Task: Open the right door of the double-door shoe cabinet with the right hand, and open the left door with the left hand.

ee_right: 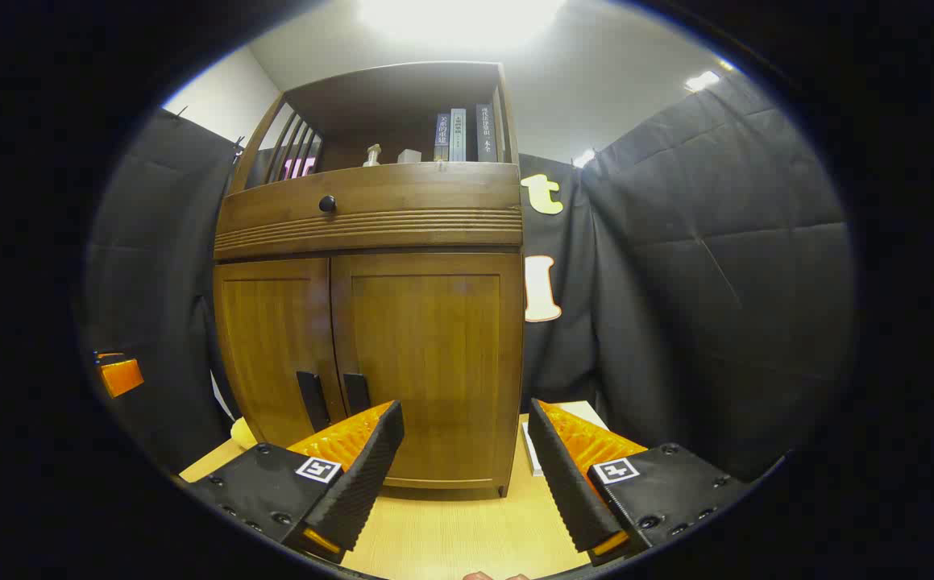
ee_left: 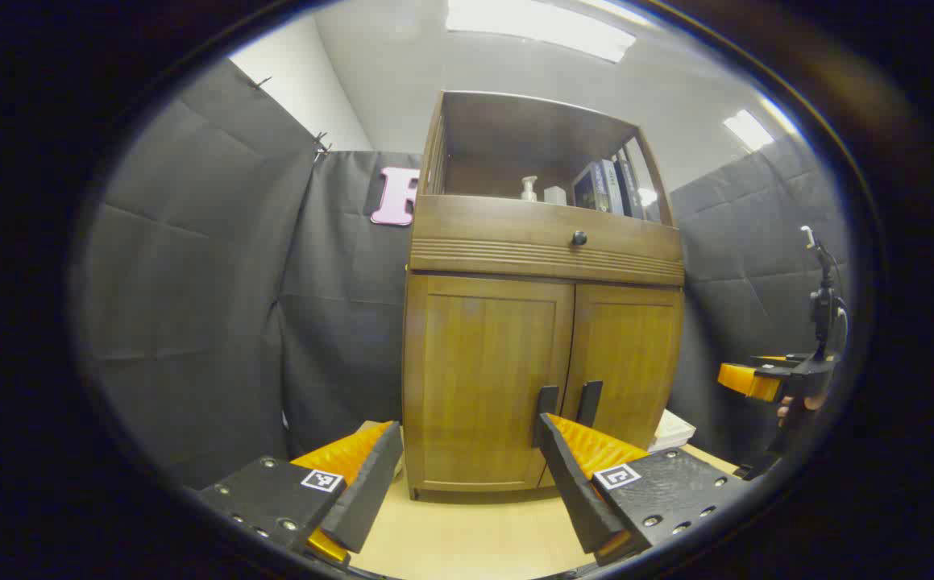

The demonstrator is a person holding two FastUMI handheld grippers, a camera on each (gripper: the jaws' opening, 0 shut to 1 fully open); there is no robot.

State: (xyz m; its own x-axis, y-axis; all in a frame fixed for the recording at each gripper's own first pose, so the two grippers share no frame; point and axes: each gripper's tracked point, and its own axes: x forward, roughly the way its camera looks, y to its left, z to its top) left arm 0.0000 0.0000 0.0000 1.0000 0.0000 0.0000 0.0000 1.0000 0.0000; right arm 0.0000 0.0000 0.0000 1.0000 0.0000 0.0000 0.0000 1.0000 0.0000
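Note:
The wooden shoe cabinet [ee_left: 543,258] stands on a pale wooden surface with both doors closed. In the left gripper view, the left door [ee_left: 487,362] and right door [ee_left: 632,346] each carry a dark upright handle [ee_left: 545,412] [ee_left: 589,401] at the middle seam. My left gripper [ee_left: 467,424] is open, a little in front of the left door and touching nothing. In the right gripper view, my right gripper [ee_right: 463,407] is open before the right door [ee_right: 426,338], clear of its handle [ee_right: 355,392]. The right gripper [ee_left: 757,379], held by a hand, also shows at the left gripper view's far right.
Above the doors is a drawer with a round knob [ee_left: 579,238], and an open shelf holding a pump bottle [ee_left: 528,188] and books [ee_right: 458,133]. White flat items [ee_left: 672,431] lie beside the cabinet's right side. Black cloth walls [ee_left: 193,282] close in on both sides.

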